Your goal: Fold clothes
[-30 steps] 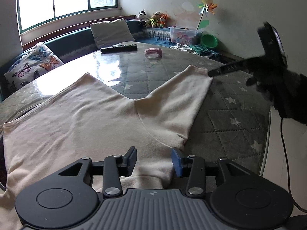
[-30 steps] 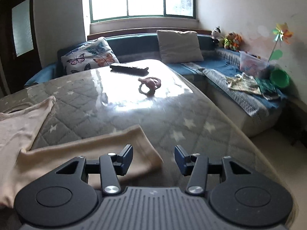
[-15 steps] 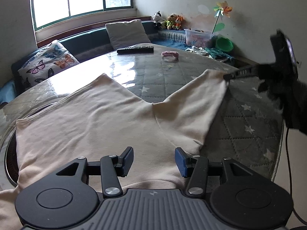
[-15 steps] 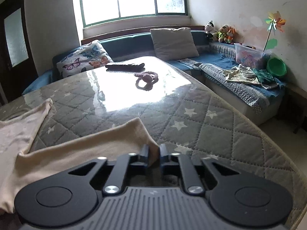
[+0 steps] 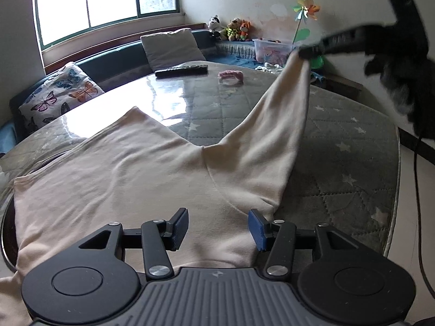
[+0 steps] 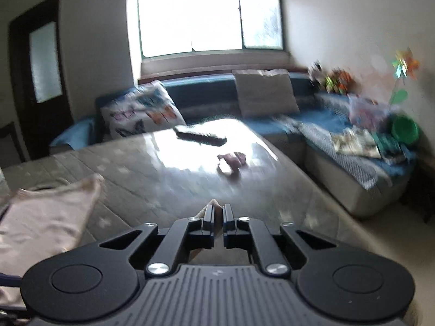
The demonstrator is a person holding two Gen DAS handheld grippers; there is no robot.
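A cream long-sleeved shirt (image 5: 136, 179) lies spread on the round quilted table (image 5: 339, 141). Its right sleeve (image 5: 280, 125) rises off the table towards the upper right. There my right gripper (image 5: 304, 52) is shut on the cuff, held by a dark-gloved hand. In the blurred right wrist view the right gripper (image 6: 218, 213) is closed, with a bit of cream cuff (image 6: 213, 203) poking out between its pads. My left gripper (image 5: 217, 226) hangs open low over the shirt's body near the armpit, with nothing between its blue pads.
A black remote (image 5: 181, 70) and a small pink object (image 5: 230, 75) lie at the table's far side. Behind it runs a blue sofa with a butterfly pillow (image 5: 58, 95), a grey pillow (image 5: 171, 47), toys and a green bowl (image 6: 405, 130). The table edge drops off on the right.
My right gripper closed on the sleeve cuff and lifted it off the table. The sleeve now hangs stretched upward. The left gripper stayed over the shirt and opened slightly.
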